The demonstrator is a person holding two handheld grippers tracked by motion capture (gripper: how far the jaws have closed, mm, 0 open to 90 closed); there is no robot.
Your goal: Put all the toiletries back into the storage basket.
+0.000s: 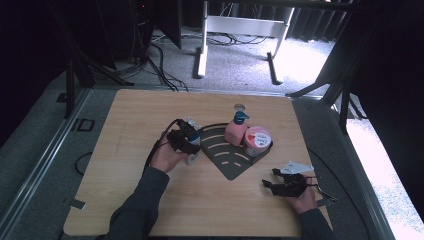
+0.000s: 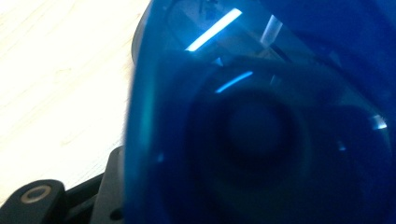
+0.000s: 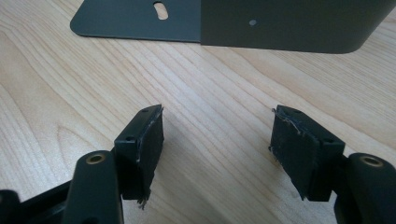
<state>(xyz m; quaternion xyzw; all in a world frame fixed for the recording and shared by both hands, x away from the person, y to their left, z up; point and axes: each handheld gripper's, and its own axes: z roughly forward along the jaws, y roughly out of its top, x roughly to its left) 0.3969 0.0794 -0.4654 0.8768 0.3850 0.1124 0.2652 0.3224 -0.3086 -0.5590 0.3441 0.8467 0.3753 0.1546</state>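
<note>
My left gripper (image 1: 186,141) sits at the left edge of a dark fan-shaped rack (image 1: 227,156), its jaws closed around a small pale bottle with a blue top (image 1: 193,149). In the left gripper view that translucent blue top (image 2: 261,126) looms right against the camera, with one black jaw at the lower left. My right gripper (image 1: 270,184) rests low over the wooden table (image 1: 135,115) near the front right, open, with bare wood between its pads (image 3: 217,135). The rack's edge (image 3: 280,23) lies just beyond it.
A pink spray bottle with a blue nozzle (image 1: 234,132) and a round tub with a pink-and-white lid (image 1: 258,140) stand on the rack's right side. A small grey round thing (image 1: 239,106) lies behind them. Cables and desk legs lie on the floor beyond the table.
</note>
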